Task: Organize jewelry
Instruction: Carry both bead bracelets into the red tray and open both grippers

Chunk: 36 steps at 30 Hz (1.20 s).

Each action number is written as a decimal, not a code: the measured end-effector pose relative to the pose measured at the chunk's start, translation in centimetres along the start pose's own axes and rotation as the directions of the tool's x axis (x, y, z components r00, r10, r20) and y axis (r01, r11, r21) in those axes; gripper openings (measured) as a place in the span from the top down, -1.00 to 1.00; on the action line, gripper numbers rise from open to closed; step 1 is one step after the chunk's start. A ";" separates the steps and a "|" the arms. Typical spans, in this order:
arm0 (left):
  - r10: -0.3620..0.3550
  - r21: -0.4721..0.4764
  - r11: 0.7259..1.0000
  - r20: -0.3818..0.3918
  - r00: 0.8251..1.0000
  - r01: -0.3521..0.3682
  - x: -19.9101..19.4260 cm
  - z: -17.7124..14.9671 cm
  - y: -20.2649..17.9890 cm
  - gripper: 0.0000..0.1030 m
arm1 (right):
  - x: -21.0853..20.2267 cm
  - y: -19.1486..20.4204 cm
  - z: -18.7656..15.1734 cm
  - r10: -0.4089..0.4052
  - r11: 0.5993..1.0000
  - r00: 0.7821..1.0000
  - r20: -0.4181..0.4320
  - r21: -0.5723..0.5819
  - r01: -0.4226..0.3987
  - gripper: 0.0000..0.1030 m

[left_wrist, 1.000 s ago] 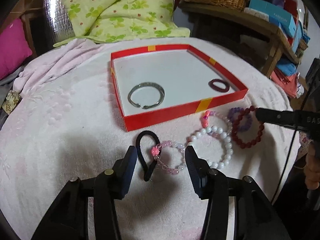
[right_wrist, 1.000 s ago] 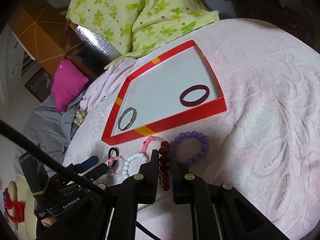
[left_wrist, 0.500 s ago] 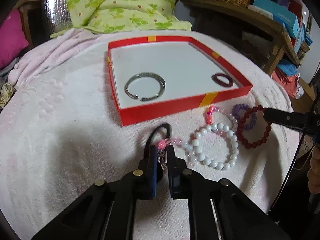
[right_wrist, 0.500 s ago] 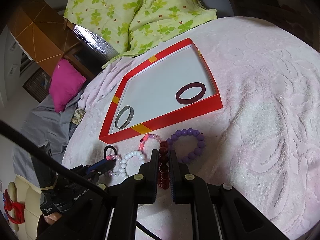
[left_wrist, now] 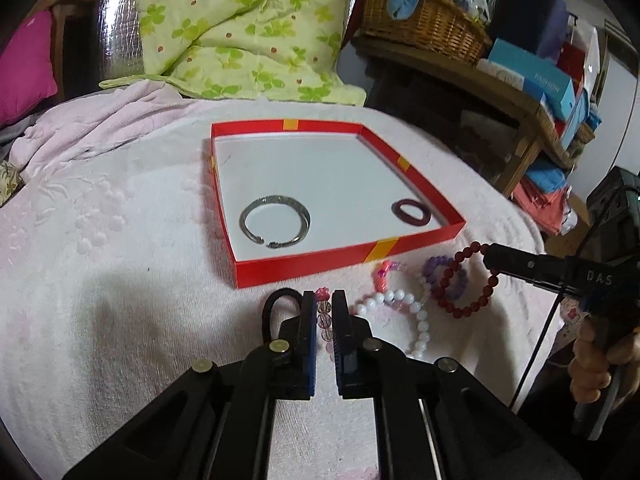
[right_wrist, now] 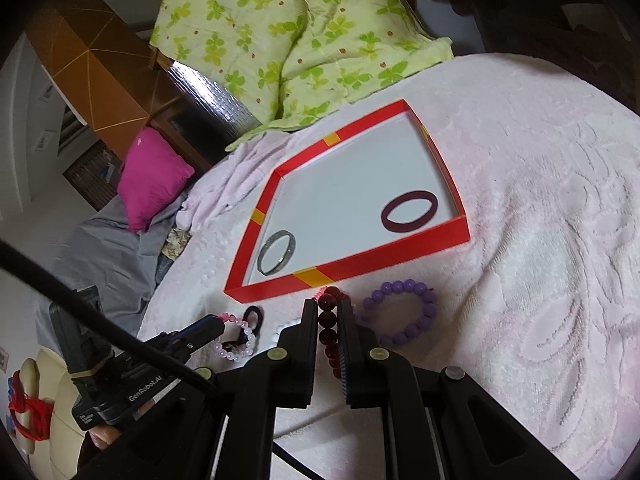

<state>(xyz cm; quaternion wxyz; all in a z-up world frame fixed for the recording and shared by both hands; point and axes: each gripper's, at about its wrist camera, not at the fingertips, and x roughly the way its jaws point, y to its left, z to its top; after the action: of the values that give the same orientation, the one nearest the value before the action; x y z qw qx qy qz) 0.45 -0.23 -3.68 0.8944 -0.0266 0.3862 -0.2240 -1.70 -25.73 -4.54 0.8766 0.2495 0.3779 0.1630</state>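
Bracelets are pinched tight now, the pink bead bracelet (left_wrist: 325,318) in the left hand-held gripper (left_wrist: 324,300) and the dark red bead bracelet (right_wrist: 327,330) in the right hand-held gripper (right_wrist: 327,306), so lift both slowly over the wall of the red box (left_wrist: 304,262) just ahead.

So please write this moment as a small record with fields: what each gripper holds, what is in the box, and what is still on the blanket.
left gripper: shut on the pink bracelet, beside the black hair tie
right gripper: shut on the dark red bracelet
box: red rim, white floor, open top
in box: silver bangle, dark ring
on blanket, outside box: white bracelet, purple bracelet, black hair tie
left to do: five pieces are not yet in the box
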 end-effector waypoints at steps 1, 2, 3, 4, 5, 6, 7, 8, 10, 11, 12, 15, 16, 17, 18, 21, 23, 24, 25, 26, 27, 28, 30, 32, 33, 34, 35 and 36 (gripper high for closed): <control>-0.005 -0.004 1.000 0.006 1.000 0.005 -0.2 0.1 0.1 0.85 | 0.0 0.1 0.0 0.003 1.000 1.000 0.004 -0.002 -0.003 0.80; -0.010 -0.009 1.000 0.011 1.000 0.010 -0.3 0.1 0.1 0.85 | -0.1 0.2 0.0 0.007 1.000 1.000 0.012 -0.006 -0.007 0.80; -0.013 -0.012 1.000 0.015 1.000 0.013 -0.4 0.2 0.2 0.85 | -0.2 0.3 0.0 0.009 1.000 1.000 0.016 -0.008 -0.009 0.80; -0.013 -0.015 1.000 0.019 1.000 0.014 -0.5 0.2 0.2 0.85 | -0.2 0.3 0.1 0.012 1.000 1.000 0.021 -0.011 -0.011 0.80; -0.013 -0.014 1.000 0.023 1.000 0.014 -0.5 0.3 0.2 0.85 | -0.3 0.4 0.2 0.016 1.000 1.000 0.026 -0.014 -0.015 0.80; -0.014 -0.012 1.000 0.027 1.000 0.014 -0.6 0.4 0.1 0.85 | -0.3 0.5 0.3 0.018 1.000 0.999 0.031 -0.017 -0.018 0.80; -0.015 -0.009 1.000 0.031 0.999 0.016 -0.7 0.5 0.0 0.85 | -0.4 0.6 0.4 0.021 1.000 0.999 0.036 -0.020 -0.020 0.80; -0.019 -0.007 1.000 0.036 0.999 0.020 -0.8 0.6 -0.1 0.85 | -0.4 0.7 0.6 0.026 0.999 0.999 0.044 -0.023 -0.025 0.80; -0.041 -0.008 0.999 0.047 0.998 0.041 -0.9 1.1 -0.3 0.85 | -0.5 0.8 1.1 0.034 0.999 0.998 0.055 -0.023 -0.033 0.80; -0.049 -0.010 0.999 0.051 0.997 0.050 -0.9 1.3 -0.3 0.85 | -0.4 0.9 1.3 0.039 0.999 0.997 0.059 -0.023 -0.037 0.80; -0.061 -0.009 0.998 0.056 0.997 0.062 -0.9 1.6 -0.5 0.85 | -0.4 0.9 1.6 0.041 0.999 0.997 0.063 -0.023 -0.040 0.80; -0.092 -0.012 0.996 0.063 0.994 0.093 -0.6 2.7 -0.9 0.85 | -0.1 1.1 2.7 0.049 0.999 0.996 0.080 -0.024 -0.048 0.80; -0.107 -0.019 0.994 0.065 0.992 0.109 -0.4 3.0 -1.1 0.85 | 0.0 1.2 3.2 0.053 0.998 0.995 0.086 -0.023 -0.052 0.80; -0.123 -0.022 0.992 0.068 0.990 0.125 -0.2 3.6 -1.3 0.85 | 0.3 1.2 3.7 0.058 0.998 0.994 0.090 -0.020 -0.056 0.80; -0.127 -0.016 0.992 0.070 0.989 0.128 0.1 4.0 -1.6 0.85 | 0.4 1.2 4.0 0.061 0.998 0.994 0.091 -0.018 -0.060 0.80; -0.120 0.009 0.993 0.075 0.990 0.120 1.2 5.7 -2.3 0.85 | 1.1 1.3 5.1 0.069 0.998 0.994 0.088 -0.012 -0.068 0.80; -0.116 0.013 0.993 0.074 0.990 0.115 2.3 6.8 -2.5 0.85 | 1.8 1.4 5.9 0.072 0.997 0.994 0.087 -0.013 -0.071 0.79; -0.111 0.014 0.994 0.073 0.991 0.110 2.9 7.2 -2.5 0.85 | 2.2 1.5 6.3 0.071 0.997 0.994 0.088 -0.015 -0.070 0.79; -0.110 0.013 0.994 0.072 0.991 0.109 3.3 7.5 -2.5 0.85 | 2.6 1.6 6.8 0.069 0.998 0.993 0.090 -0.018 -0.068 0.79; -0.108 0.008 0.994 0.068 0.992 0.108 3.9 7.7 -2.4 0.85 | 3.2 1.6 7.4 0.068 0.998 0.994 0.091 -0.022 -0.066 0.79; -0.105 0.003 0.994 0.061 0.993 0.105 4.5 8.0 -2.3 0.85 | 3.6 1.5 7.8 0.068 0.998 0.994 0.089 -0.023 -0.067 0.79; -0.103 -0.003 0.995 0.057 0.993 0.104 5.2 8.2 -2.2 0.85 | 4.4 1.4 8.4 0.066 0.998 0.994 0.084 -0.022 -0.064 0.79; -0.100 -0.013 0.995 0.046 0.994 0.101 6.1 8.3 -2.0 0.85 | 5.7 1.1 9.2 0.057 0.998 0.996 0.069 -0.018 -0.056 0.79; -0.089 -0.009 0.996 0.034 0.995 0.090 6.9 8.3 -2.0 0.85 | 7.1 0.8 9.8 0.048 0.999 0.997 0.052 -0.010 -0.048 0.79; -0.084 -0.002 0.996 0.025 0.996 0.085 7.4 8.3 -2.1 0.85 | 7.7 0.7 10.1 0.048 0.999 0.998 0.044 -0.008 -0.048 0.79; -0.079 0.004 0.997 0.013 0.997 0.079 7.8 8.2 -2.2 0.85 | 8.3 0.7 10.3 0.049 0.999 0.998 0.036 -0.006 -0.049 0.79; -0.073 0.009 0.997 0.004 0.997 0.073 8.2 8.1 -2.3 0.85 | 8.8 0.7 10.6 0.050 0.999 0.998 0.030 -0.006 -0.050 0.79; -0.068 0.013 0.998 -0.001 0.998 0.068 8.3 8.0 -2.4 0.85 | 9.2 0.7 10.8 0.049 0.999 0.998 0.027 -0.008 -0.049 0.79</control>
<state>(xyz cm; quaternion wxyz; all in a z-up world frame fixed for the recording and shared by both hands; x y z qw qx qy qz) 10.16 -6.86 -3.20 0.8862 -0.0338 0.3840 -0.2570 12.35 -24.19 -3.11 0.8783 0.2578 0.3590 0.1825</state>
